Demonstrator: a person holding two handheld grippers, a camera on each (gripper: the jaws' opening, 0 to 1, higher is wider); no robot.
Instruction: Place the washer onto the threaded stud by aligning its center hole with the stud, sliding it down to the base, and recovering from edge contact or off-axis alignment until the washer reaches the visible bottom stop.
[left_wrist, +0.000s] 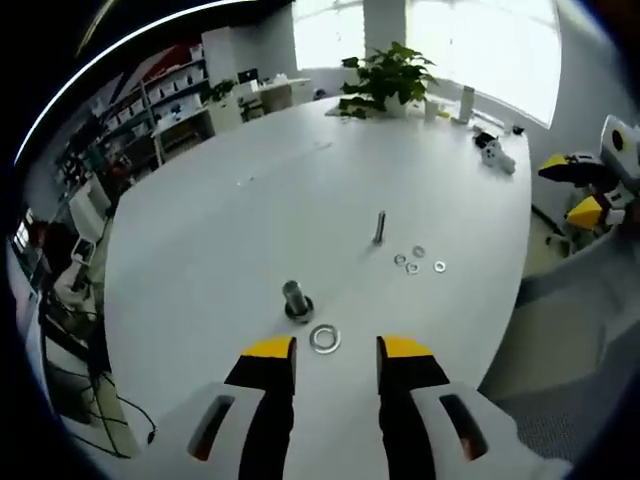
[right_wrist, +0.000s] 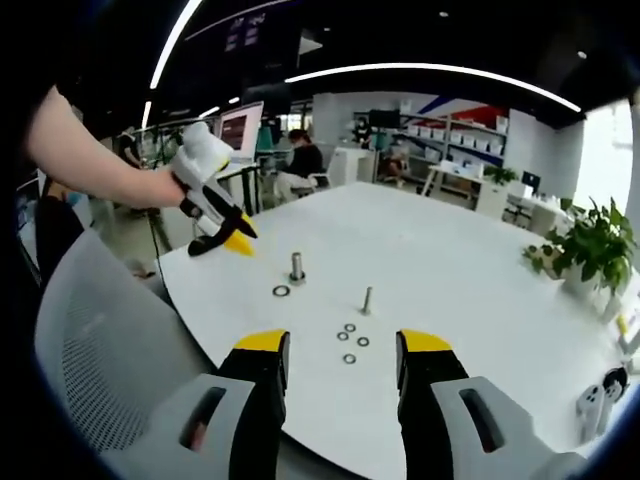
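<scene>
Sitting on a big white surface are a few small metal parts. In the left gripper view, a short fat threaded stud stands up on its dark base, and a big shiny washer lies flat just beside it, not on it yet. The washer is a round silver ring with a hole in the middle. It lies near the tips of the left tool, whose two yellow-tipped jaws are spread wide with nothing between them. Farther off stands a thin bolt, and near it lie four small washers in a loose bunch. A green plant sits at the far end of the surface, and a white gadget lies near the edge. In the right gripper view, the right tool is also open wide and holds nothing. The stud and the washer sit ahead to its left, the thin bolt and small washers are closer. The left tool hangs above the surface edge, held by a person's hand. A grey mesh chair stands at the left, and the plant is at the right.
</scene>
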